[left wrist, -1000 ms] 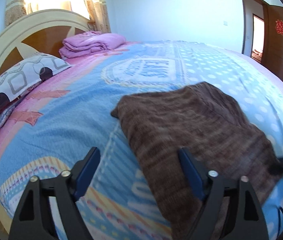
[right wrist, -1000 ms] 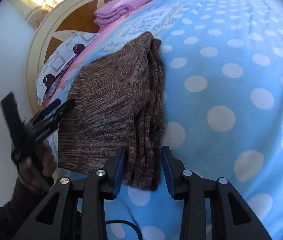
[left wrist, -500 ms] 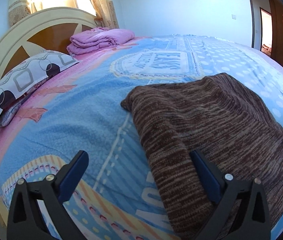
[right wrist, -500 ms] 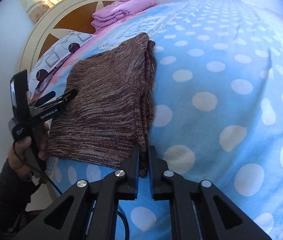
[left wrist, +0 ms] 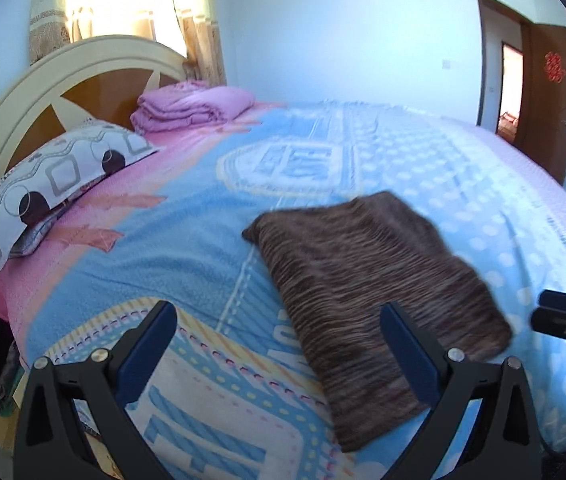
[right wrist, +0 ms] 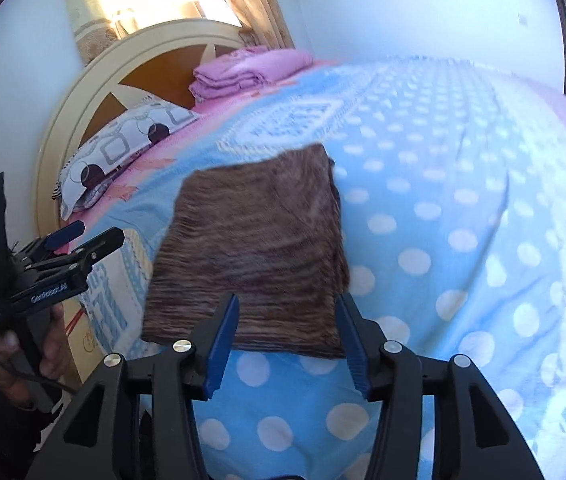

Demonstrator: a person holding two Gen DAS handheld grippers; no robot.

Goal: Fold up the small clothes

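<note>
The right claw [right wrist: 287, 342] now stands with its jaws spread wide and nothing between them; half a second ago they were pinched almost shut at the near edge of the brown knit garment [right wrist: 251, 256]. It has let that edge go and drawn back a little, so the near hem lies just ahead of its tips. The left claw [left wrist: 277, 350] is also wide open and empty, as it was a second ago, hovering above the bedspread with its right finger over the garment's near corner.

That release suggests a fold has just been laid down. The garment rests flat as a rough rectangle on the blue dotted bedspread [right wrist: 463, 200], toward the foot-side edge nearest both claws, with a doubled edge along its right side. Whether another fold is needed is a judgement; it looks compact already.

Largest around it is the bed itself, with a cream and brown headboard [left wrist: 63, 92]. A patterned pillow [left wrist: 59, 176] leans at the head, and a folded pink blanket [left wrist: 195, 106] sits beside it, both well apart from the garment. A brown door [left wrist: 547, 96] stands open at the far wall. Nothing lies on or against the garment, and the motion blur hides its finer creases.
</note>
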